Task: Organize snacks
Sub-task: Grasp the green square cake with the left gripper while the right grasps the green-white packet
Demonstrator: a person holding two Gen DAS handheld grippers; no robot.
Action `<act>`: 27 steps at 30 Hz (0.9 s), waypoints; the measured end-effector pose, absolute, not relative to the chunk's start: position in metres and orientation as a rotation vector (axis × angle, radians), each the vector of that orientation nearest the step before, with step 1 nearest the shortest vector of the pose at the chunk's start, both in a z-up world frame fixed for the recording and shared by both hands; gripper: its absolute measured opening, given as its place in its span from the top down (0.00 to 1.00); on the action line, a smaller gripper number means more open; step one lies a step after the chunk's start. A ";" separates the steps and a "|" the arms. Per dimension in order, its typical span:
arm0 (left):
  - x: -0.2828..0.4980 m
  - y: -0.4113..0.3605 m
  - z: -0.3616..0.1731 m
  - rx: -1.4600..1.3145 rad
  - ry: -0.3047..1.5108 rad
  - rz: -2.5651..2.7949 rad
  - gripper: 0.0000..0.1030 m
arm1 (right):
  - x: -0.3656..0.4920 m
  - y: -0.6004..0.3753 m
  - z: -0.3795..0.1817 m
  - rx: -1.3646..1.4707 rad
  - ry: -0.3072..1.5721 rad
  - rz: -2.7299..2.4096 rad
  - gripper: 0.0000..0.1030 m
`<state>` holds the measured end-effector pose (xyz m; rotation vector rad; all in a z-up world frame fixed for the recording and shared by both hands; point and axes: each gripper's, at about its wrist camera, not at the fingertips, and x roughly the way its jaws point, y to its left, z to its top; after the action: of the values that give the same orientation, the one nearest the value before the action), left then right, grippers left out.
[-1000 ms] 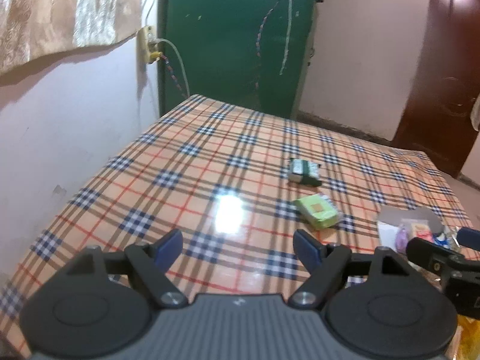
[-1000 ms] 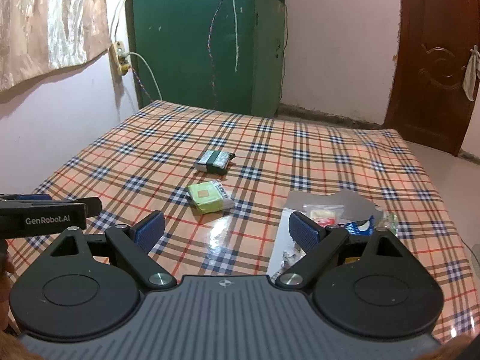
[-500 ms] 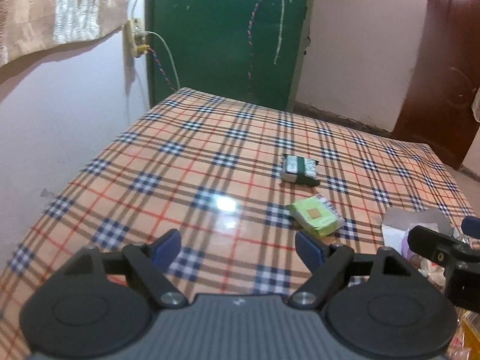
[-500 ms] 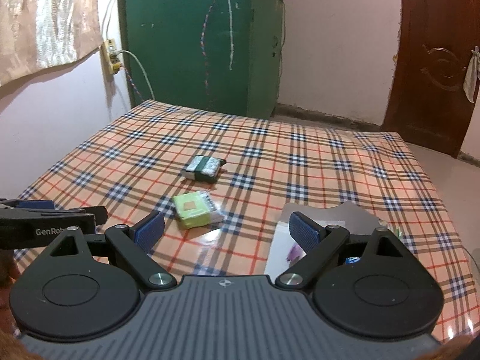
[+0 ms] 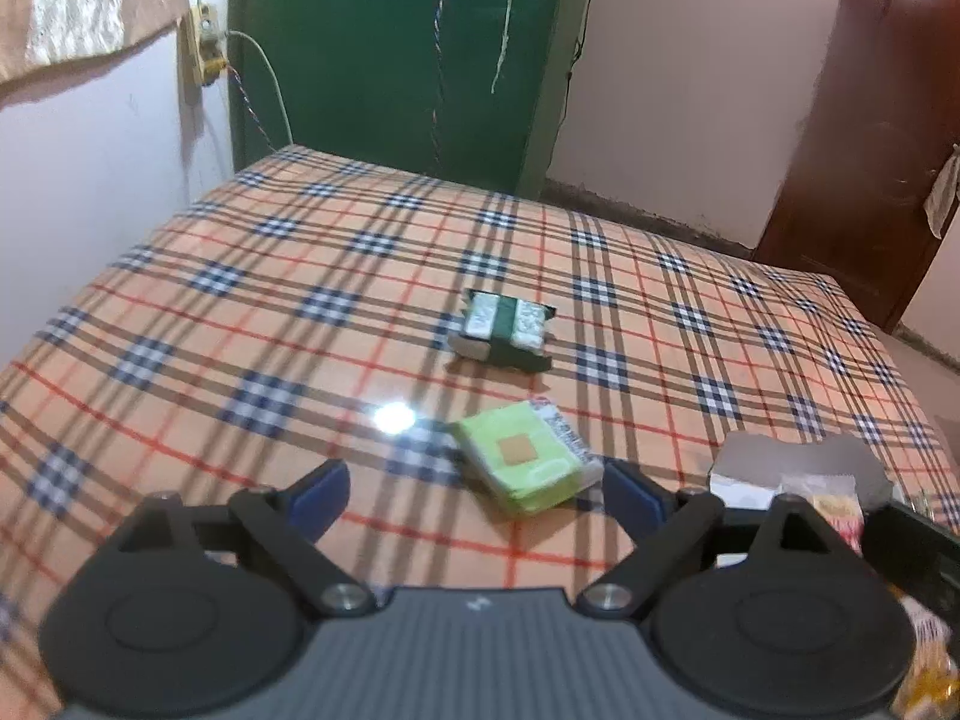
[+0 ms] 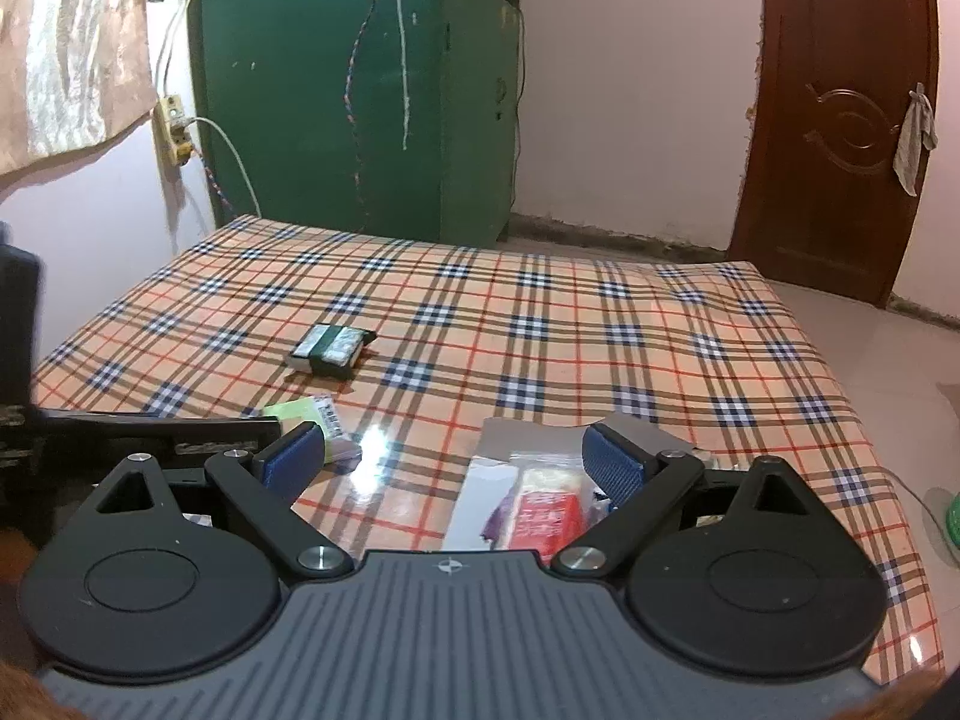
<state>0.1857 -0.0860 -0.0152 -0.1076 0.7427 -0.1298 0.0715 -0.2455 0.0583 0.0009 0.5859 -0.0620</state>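
A lime-green snack pack (image 5: 523, 457) lies on the checked tablecloth (image 5: 300, 324), just ahead of my left gripper (image 5: 477, 492). That gripper's jaws are opening wide; the pack sits between and slightly beyond the blue pads (image 5: 318, 489), untouched. A dark green and white pack (image 5: 504, 329) lies farther back, also seen in the right wrist view (image 6: 330, 349). My right gripper (image 6: 453, 456) stands open over a grey-white box (image 6: 498, 480) holding a red and yellow packet (image 6: 543, 507). The lime pack (image 6: 312, 414) shows partly behind the left tool.
A pink wall with a socket and cables (image 5: 204, 54) runs along the left. A green cabinet (image 6: 360, 90) stands beyond the table's far edge, a brown door (image 6: 840, 120) at the right. The box (image 5: 780, 474) sits near the table's right front.
My left gripper has moved forward and right, toward the lime pack, and its jaws have spread wider. The right gripper has advanced a little over the box.
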 end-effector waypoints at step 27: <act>0.227 -0.046 -0.052 0.060 0.709 -0.089 0.53 | 0.127 -0.212 0.043 0.021 0.634 0.014 0.00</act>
<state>0.2275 -0.0458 -0.0517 0.0600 0.7095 -0.0887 0.1273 -0.2118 0.0431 0.0212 0.6337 0.0142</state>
